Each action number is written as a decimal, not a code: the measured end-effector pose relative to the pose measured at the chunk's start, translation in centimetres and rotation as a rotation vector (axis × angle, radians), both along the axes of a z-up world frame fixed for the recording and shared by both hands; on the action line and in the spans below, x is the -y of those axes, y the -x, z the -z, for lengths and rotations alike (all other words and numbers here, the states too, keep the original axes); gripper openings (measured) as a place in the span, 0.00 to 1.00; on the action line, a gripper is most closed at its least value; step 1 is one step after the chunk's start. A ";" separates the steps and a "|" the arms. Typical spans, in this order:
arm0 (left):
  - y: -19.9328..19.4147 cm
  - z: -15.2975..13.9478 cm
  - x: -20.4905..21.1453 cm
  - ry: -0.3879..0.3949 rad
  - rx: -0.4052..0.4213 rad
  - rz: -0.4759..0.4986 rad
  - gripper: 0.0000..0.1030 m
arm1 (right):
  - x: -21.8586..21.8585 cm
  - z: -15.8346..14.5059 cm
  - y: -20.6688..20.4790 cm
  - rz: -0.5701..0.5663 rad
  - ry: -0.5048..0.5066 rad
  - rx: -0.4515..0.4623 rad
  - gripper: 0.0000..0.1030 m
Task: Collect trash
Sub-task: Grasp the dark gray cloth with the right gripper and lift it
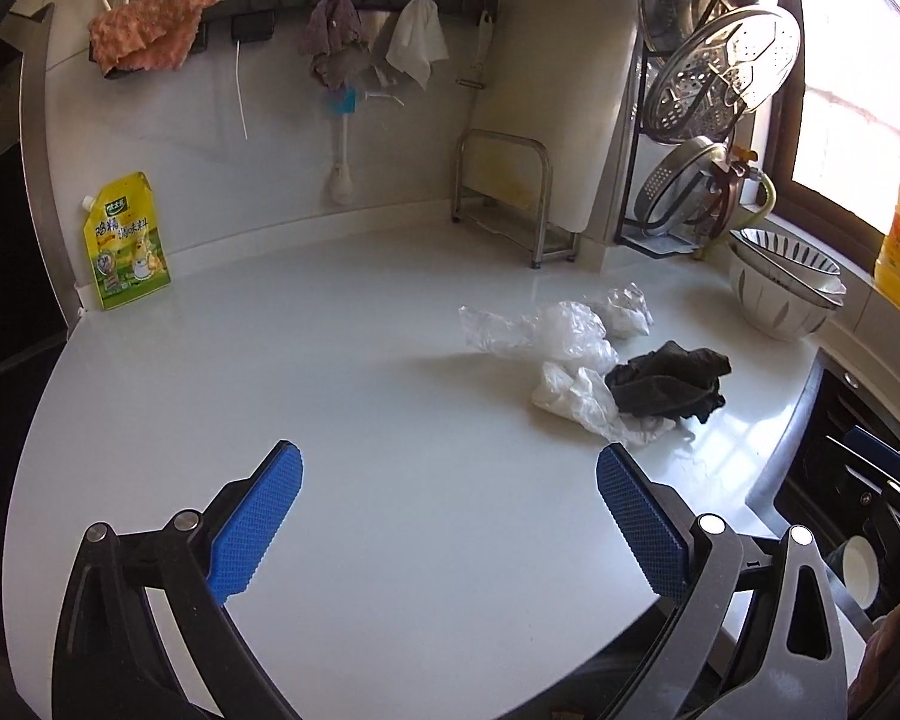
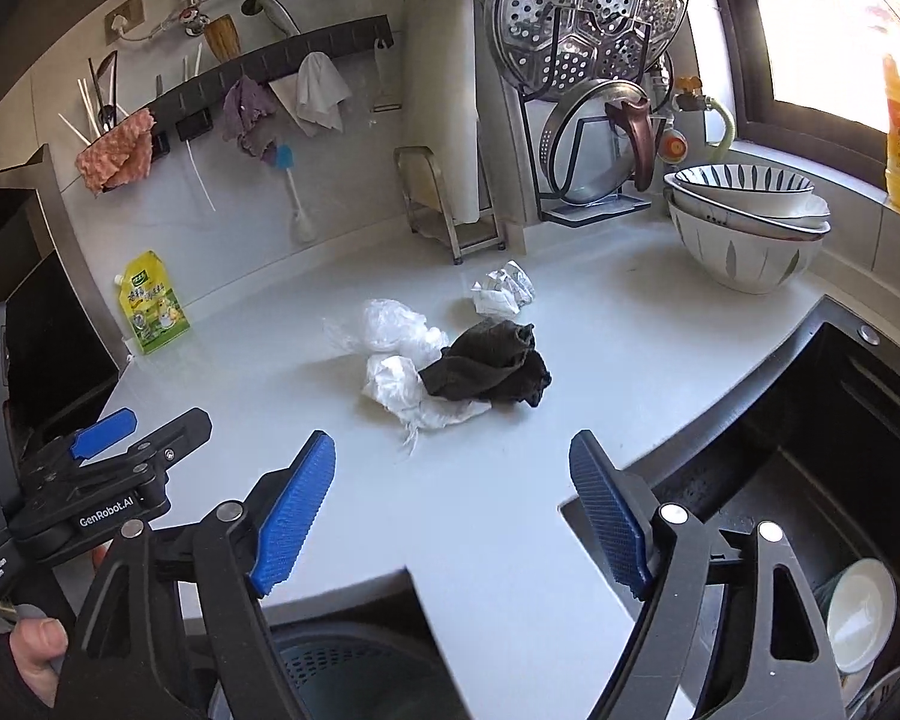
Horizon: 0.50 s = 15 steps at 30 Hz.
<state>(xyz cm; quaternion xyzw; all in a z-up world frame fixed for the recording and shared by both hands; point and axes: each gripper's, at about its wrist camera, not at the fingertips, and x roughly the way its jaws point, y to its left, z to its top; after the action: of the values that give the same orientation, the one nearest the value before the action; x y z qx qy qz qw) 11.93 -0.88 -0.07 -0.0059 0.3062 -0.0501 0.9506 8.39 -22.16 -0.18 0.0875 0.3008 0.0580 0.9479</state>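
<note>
A small heap of trash lies on the white counter. It holds a clear plastic bag, a crumpled white bag, a black rag and a crumpled wrapper. My left gripper hangs open above the counter, short of the heap and to its left, with nothing between its blue pads. My right gripper is open and empty too, near the counter's front edge, with the heap just beyond its fingertips. In the right wrist view the left gripper shows at the left.
A yellow seasoning pouch leans on the back wall at the left. Stacked bowls stand at the right, beside a lid rack. A dark sink holding dishes lies to the right. A round bin sits below the counter edge.
</note>
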 end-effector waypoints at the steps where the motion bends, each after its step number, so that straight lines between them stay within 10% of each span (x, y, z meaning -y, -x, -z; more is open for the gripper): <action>1: -0.7 0.2 0.1 0.002 -0.004 -0.005 0.94 | 0.1 0.0 -0.9 0.005 0.007 -0.004 0.75; 15: -6.4 2.9 1.0 0.001 -0.066 -0.061 0.94 | 0.4 3.5 -11.0 0.002 0.047 -0.121 0.75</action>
<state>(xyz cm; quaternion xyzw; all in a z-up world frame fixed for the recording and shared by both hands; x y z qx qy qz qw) 18.30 -1.87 -2.94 -0.0173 0.3369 -0.0212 0.9412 19.37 -22.51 -3.69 0.0689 0.3588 0.0447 0.9298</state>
